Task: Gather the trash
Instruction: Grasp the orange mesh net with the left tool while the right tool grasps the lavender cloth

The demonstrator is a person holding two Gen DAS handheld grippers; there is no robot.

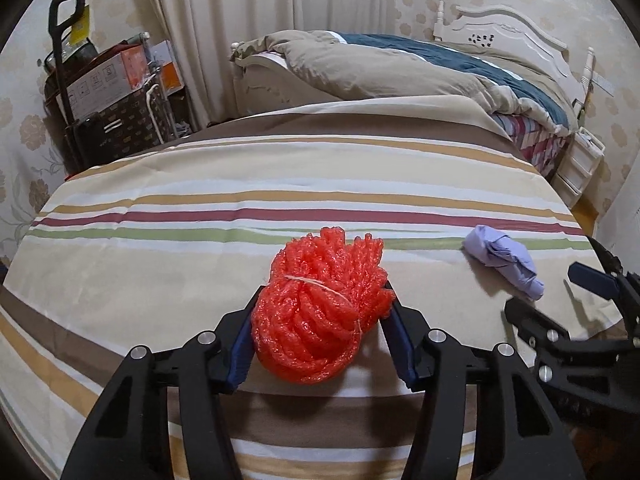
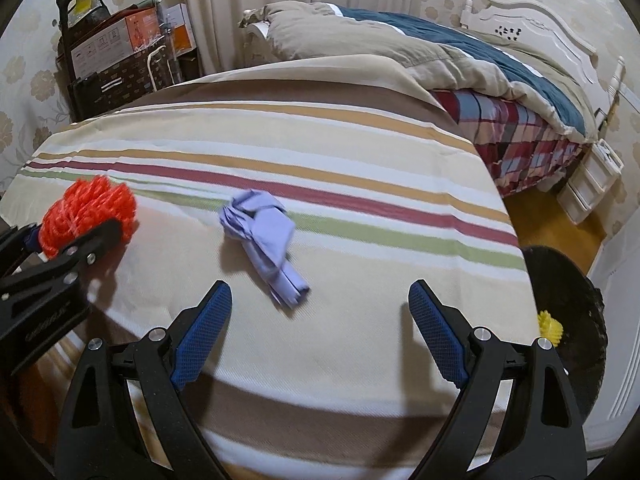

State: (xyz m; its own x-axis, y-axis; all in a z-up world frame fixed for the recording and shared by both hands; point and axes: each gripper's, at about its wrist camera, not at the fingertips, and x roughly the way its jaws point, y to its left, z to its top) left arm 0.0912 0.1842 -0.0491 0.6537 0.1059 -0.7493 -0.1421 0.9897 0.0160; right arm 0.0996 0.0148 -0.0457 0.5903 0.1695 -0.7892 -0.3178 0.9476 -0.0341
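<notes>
A red-orange foam net bundle tied with string sits between the blue pads of my left gripper, which is shut on it on the striped cloth. It also shows at the left of the right wrist view, with the left gripper around it. A crumpled lilac paper lies on the cloth ahead of my right gripper, which is open and empty. The paper also shows in the left wrist view, beside the right gripper.
A dark round bin with a yellow item inside stands past the cloth's right edge. A bed with a rumpled duvet is behind. A trolley with boxes stands far left. White drawers sit on the floor at right.
</notes>
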